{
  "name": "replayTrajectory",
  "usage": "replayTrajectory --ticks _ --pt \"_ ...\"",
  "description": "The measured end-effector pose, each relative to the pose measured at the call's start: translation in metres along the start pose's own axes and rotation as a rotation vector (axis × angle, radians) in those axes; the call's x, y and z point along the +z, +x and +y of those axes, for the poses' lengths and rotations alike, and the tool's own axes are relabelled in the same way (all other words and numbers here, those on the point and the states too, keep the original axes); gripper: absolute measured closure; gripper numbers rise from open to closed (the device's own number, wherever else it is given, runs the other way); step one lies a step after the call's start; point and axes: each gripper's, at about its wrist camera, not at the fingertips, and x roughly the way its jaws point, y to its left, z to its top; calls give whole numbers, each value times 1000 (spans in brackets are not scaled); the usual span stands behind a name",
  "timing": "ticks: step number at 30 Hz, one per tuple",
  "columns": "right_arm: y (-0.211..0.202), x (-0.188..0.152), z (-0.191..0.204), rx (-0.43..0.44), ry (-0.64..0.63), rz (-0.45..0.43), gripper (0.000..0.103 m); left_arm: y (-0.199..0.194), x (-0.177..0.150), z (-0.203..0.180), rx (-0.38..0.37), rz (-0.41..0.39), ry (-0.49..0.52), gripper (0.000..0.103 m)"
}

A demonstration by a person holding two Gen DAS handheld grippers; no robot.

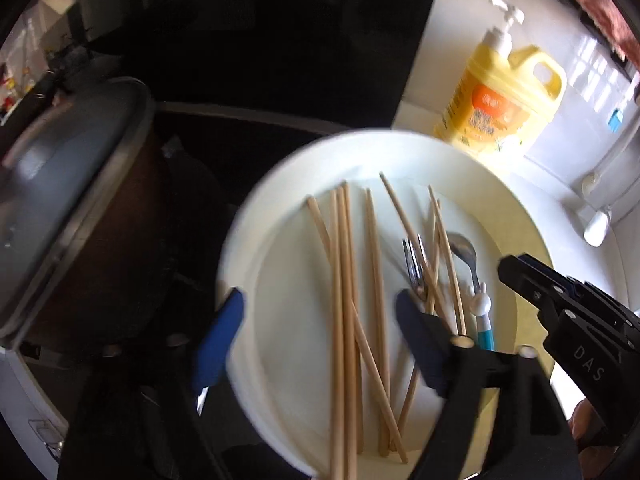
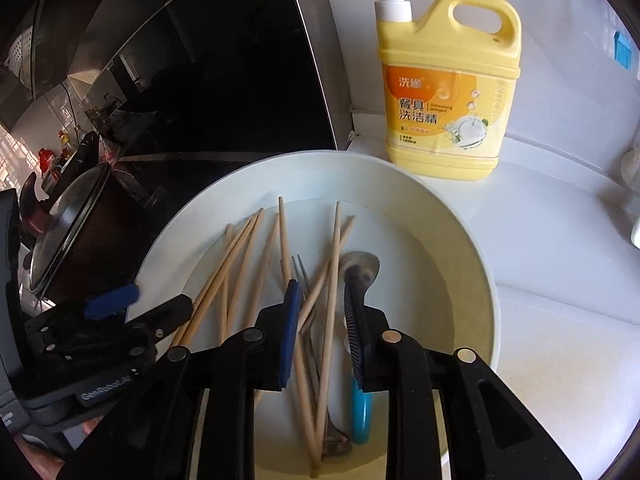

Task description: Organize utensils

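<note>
Wooden chopsticks [image 2: 240, 264], matt, lie in a smooth glossy white bowl [image 2: 460, 248]. The spoon [image 2: 360, 268] is shiny metal; the bottle [image 2: 448, 92], yellow plastic.

White counter [image 2: 560, 240] bears a white bowl [image 2: 460, 232] and detergent jug [image 2: 444, 92].

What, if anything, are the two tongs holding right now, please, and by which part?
Nothing is held: the left tongs and the right tongs both stand open over the chopsticks in the white bowl.

One bowl [image 2: 460, 248], one fork [image 2: 301, 270], one spoon [image 2: 362, 268], one detergent bottle [image 2: 448, 92].
</note>
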Motion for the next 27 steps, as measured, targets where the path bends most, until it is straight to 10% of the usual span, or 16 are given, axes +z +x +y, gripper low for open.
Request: replayTrajectory --ticks 9,27 --pt "-36 -10 -11 -18 21 -4 52 -26 -5 4 60 40 -6 6" --pt "-66 -23 -6 -16 27 29 41 -57 -19 -10 52 53 -7 6"
